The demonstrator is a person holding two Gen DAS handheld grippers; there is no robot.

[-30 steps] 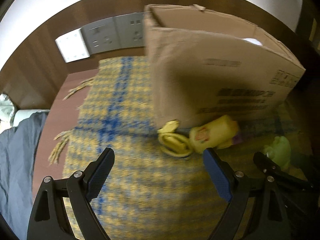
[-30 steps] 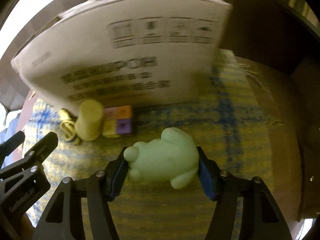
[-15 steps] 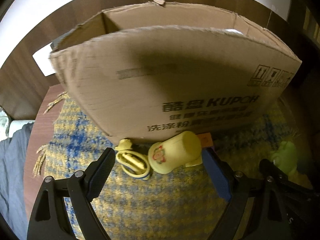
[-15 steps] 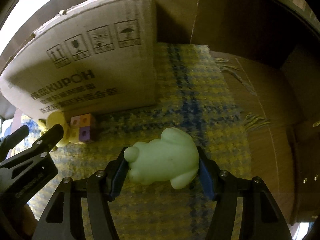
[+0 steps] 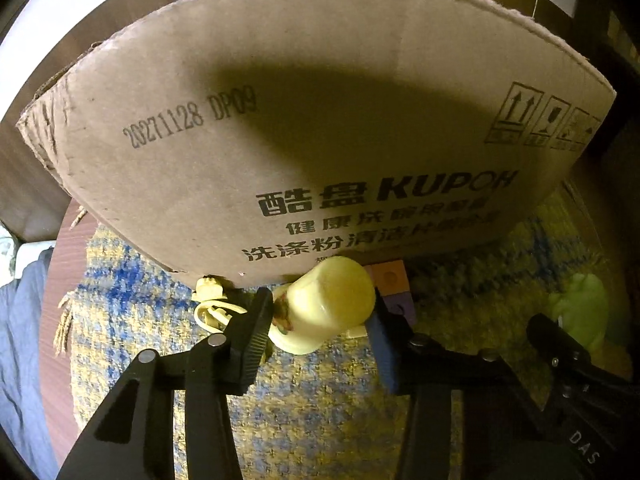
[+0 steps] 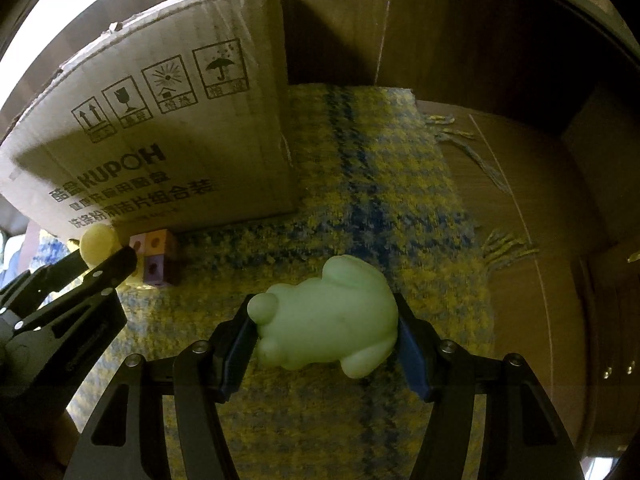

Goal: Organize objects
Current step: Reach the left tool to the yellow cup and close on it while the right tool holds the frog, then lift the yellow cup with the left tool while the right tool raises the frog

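My left fingers (image 5: 320, 320) are closing around the pale yellow plastic cup (image 5: 326, 308) lying sideways mid-frame; right fingers (image 6: 326, 334) are clamped on the green rubber frog (image 6: 332, 320).

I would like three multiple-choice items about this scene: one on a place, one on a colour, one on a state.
1. Where do the coloured cubes lie?
A. inside the cardboard box
B. on the woven cloth, at the foot of the cardboard box
C. on the green frog toy

2. What colour is the cloth?
A. red and white
B. plain grey
C. yellow and blue

3. What is between the right gripper's pads?
A. the green frog toy
B. nothing
C. a cube

Answers:
1 B: they rest on the woven cloth below the cardboard box.
2 C: its weave shows both.
3 A: the right gripper clamps the green frog toy.
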